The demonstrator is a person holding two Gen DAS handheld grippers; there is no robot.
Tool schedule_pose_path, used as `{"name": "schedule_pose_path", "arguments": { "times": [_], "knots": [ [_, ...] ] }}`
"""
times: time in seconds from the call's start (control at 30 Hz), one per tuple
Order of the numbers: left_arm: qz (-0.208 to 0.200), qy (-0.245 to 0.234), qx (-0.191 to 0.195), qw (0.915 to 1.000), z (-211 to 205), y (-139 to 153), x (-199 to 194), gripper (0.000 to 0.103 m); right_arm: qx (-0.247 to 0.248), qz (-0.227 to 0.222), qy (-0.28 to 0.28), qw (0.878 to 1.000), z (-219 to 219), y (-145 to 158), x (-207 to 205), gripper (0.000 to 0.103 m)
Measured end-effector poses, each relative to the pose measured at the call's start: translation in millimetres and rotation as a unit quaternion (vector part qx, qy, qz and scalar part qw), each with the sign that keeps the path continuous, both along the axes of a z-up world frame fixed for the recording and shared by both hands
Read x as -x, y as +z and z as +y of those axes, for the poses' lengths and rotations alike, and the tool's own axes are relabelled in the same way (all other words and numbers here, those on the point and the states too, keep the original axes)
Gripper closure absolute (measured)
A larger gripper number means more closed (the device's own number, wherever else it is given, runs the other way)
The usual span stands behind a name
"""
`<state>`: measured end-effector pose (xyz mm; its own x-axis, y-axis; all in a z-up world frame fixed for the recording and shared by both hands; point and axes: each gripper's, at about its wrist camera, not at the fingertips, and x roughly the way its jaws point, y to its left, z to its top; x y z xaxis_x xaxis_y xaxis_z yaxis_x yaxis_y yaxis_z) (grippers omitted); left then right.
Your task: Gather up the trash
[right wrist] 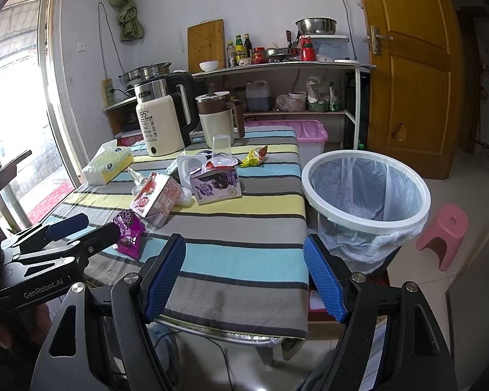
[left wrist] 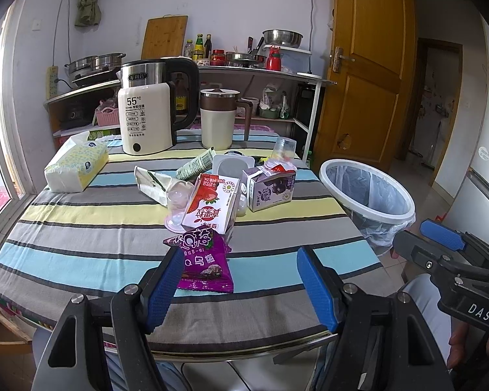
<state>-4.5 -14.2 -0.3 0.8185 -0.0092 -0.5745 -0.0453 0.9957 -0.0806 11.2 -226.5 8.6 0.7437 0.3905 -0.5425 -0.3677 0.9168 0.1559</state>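
A purple snack packet lies flat on the striped tablecloth near the front edge. My left gripper is open around it, its left finger overlapping the packet's left edge. Behind the packet is a pile of trash: a red-and-white drink carton, a purple carton, clear plastic cups and wrappers. My right gripper is open and holds nothing, hovering over the table's front right corner. The white bin with a clear liner stands just right of the table. A yellow wrapper lies further back.
A cream kettle, a lidded jug and a tissue pack stand at the table's back. Behind are loaded kitchen shelves. A pink stool sits right of the bin, near a wooden door.
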Motion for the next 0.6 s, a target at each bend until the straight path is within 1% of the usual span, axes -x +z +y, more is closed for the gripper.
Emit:
{"name": "schedule_pose_path", "arguments": {
  "times": [0.37, 0.6],
  "knots": [
    [-0.001, -0.005, 0.003, 1.0000, -4.9, -1.7, 1.3, 0.032, 0.000, 0.000, -0.003, 1.000, 0.0, -1.8, -1.7, 0.028],
    [0.000, -0.006, 0.004, 1.0000, -1.0, 0.2, 1.2, 0.032, 0.000, -0.002, -0.003, 1.000, 0.3, -1.8, -2.3, 0.028]
  ]
}}
